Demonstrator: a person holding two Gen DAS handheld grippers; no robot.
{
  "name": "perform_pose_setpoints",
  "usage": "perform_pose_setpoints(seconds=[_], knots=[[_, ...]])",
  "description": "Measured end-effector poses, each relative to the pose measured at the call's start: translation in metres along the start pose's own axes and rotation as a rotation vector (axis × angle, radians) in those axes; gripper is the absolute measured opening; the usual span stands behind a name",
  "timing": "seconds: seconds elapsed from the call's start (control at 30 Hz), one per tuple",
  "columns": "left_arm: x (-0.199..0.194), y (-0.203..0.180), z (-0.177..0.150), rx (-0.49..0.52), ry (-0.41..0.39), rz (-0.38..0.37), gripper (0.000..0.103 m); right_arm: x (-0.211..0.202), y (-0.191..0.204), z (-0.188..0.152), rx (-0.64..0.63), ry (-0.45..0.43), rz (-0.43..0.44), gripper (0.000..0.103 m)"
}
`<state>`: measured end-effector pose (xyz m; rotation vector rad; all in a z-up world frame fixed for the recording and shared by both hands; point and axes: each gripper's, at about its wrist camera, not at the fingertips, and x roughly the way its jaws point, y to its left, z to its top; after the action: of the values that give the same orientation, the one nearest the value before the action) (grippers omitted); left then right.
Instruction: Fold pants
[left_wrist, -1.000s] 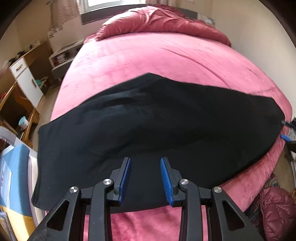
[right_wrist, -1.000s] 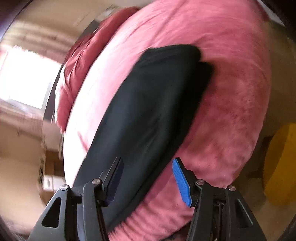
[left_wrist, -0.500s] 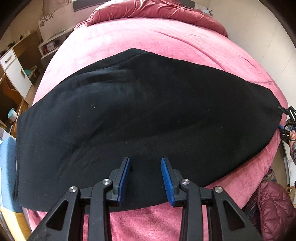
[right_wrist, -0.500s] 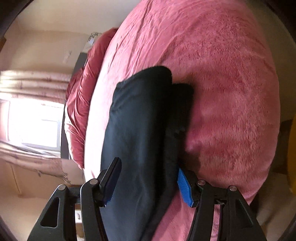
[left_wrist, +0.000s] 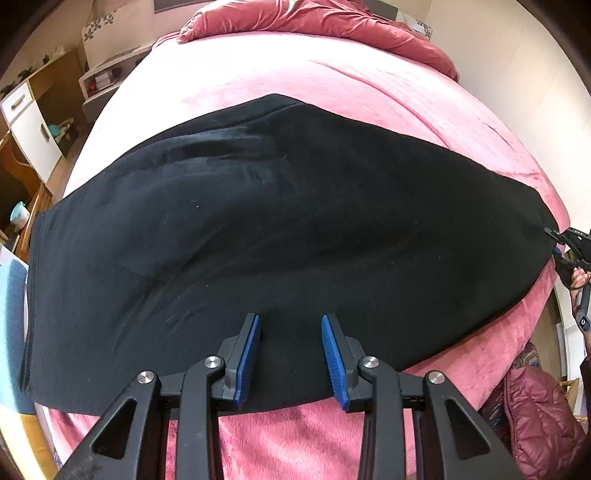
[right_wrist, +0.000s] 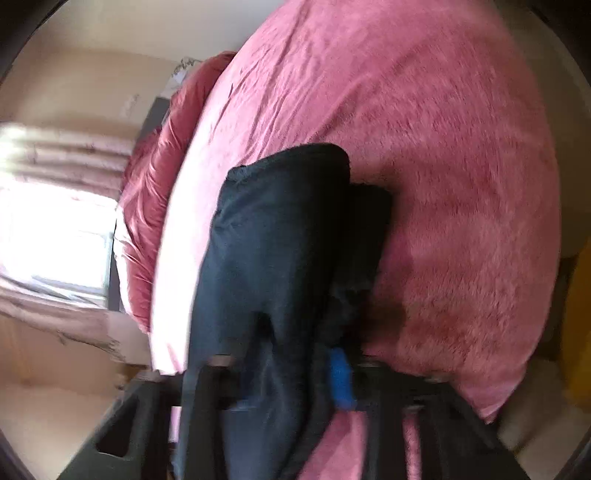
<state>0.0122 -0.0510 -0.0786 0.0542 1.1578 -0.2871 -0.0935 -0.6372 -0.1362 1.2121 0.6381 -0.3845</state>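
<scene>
With the black pants (left_wrist: 280, 236) spread flat across the pink bed (left_wrist: 332, 81), the left gripper (left_wrist: 290, 349) hovers with jaws parted and empty while the right gripper (right_wrist: 295, 369) appears clamped on the leg end, though blur leaves this uncertain, so a shallow bite could let the thick fabric slip free mid-fold.

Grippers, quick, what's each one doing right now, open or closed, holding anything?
Left gripper: open, holding nothing, over the near edge of the black pants.
Right gripper: blurred; pants fabric lies between its fingers, closure cannot be told.

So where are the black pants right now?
The black pants lie spread across the pink bed, near its front edge, right ahead of the left gripper.
</scene>
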Motion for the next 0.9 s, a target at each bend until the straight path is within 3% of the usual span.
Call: perform_pose_setpoints(seconds=[0.2,0.33,0.5,0.63,0.9], knots=[[0.000,0.024,0.008,-0.070,-0.002,-0.032,0.035,-0.018,0.075,-0.008,-0.261,0.013,0.031,0.014],[-0.001,0.041,0.009,-0.134,0.005,-0.074,0.035,-0.023,0.134,-0.035,-0.458,0.053,0.061,0.014],[-0.006,0.060,0.011,-0.179,0.002,-0.121,0.035,-0.012,0.194,-0.090,-0.652,0.126,0.096,0.014],[-0.011,0.076,0.015,-0.203,-0.022,-0.140,0.035,0.007,0.234,-0.156,-0.817,0.237,0.121,0.014],[-0.016,0.101,0.010,-0.254,-0.024,-0.197,0.035,0.059,0.257,-0.281,-1.105,0.458,0.074,0.013]])
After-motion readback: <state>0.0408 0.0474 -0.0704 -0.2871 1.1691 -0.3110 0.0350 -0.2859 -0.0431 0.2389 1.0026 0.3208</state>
